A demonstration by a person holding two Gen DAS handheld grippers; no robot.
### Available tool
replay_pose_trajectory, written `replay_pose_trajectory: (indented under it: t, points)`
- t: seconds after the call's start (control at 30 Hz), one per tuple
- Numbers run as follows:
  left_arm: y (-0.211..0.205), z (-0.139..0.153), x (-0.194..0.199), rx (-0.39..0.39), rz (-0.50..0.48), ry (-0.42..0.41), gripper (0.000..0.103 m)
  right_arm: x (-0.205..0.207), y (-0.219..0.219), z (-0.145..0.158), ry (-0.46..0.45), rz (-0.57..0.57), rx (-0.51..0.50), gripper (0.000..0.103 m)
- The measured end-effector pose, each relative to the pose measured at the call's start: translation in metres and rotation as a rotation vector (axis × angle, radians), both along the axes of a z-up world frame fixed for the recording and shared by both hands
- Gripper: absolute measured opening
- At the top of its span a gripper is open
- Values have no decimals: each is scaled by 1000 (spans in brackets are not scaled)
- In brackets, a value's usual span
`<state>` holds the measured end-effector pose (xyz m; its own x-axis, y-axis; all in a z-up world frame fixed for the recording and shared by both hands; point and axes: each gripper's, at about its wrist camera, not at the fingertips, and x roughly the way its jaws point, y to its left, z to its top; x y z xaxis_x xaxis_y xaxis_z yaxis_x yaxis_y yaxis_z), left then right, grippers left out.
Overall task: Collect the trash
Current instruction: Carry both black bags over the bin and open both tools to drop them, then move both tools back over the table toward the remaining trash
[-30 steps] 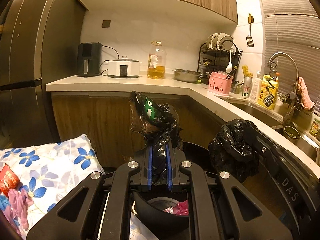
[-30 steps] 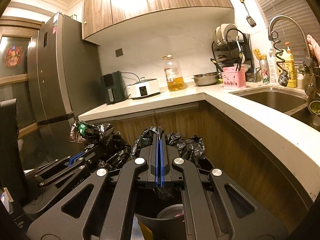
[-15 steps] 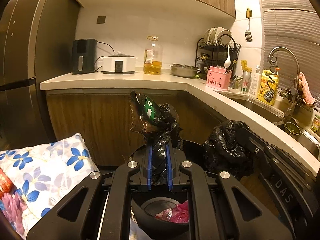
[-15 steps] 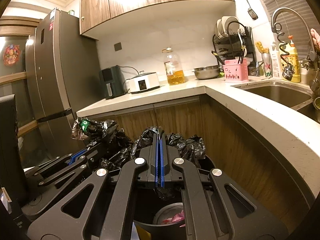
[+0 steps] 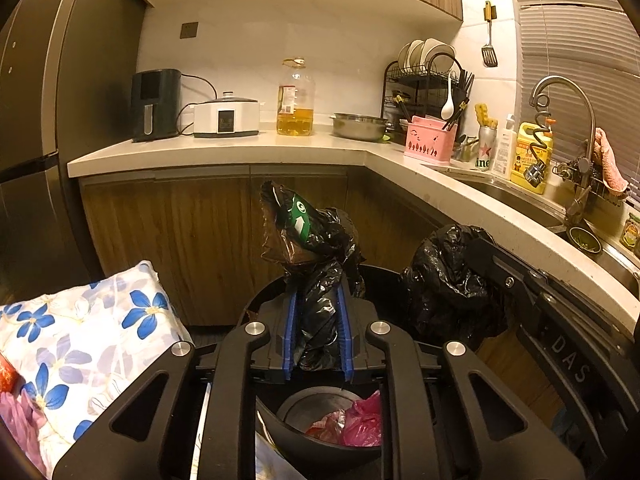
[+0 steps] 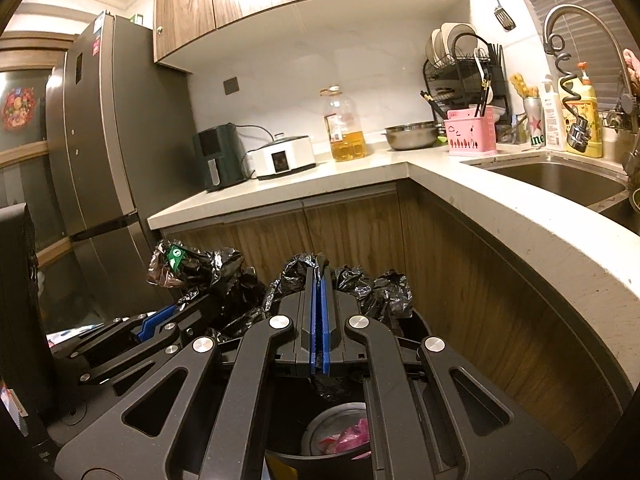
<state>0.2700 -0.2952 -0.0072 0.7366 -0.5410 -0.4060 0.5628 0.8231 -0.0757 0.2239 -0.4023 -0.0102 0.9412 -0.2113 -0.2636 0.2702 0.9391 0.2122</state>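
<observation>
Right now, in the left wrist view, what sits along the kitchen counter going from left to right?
Black air fryer → white cooker → oil bottle → steel bowl → pink utensil basket → beer can → yellow detergent bottle → faucet.

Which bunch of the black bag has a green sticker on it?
The bunch between the left tongs, sticking up with a green label. The other bunch, in the right tongs, is plain black.
</observation>
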Motion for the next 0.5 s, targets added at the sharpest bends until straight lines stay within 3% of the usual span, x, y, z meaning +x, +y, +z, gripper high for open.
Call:
replay_pose_trajectory:
  t: [0.13, 0.2, 0.23, 0.5]
  points:
    - [0, -2, 2, 8, 5, 4, 31, 4, -1, -2, 9, 3, 12, 3]
    - [2, -4, 2, 8, 6, 7, 45, 5, -1, -2, 14, 1, 14, 7]
    - [3, -4, 2, 7, 8, 6, 45, 5, -2, -2, 15, -1, 17, 8]
    - [24, -7, 4, -17, 82, 12, 76, 0, -1, -2, 8, -11, 24, 38]
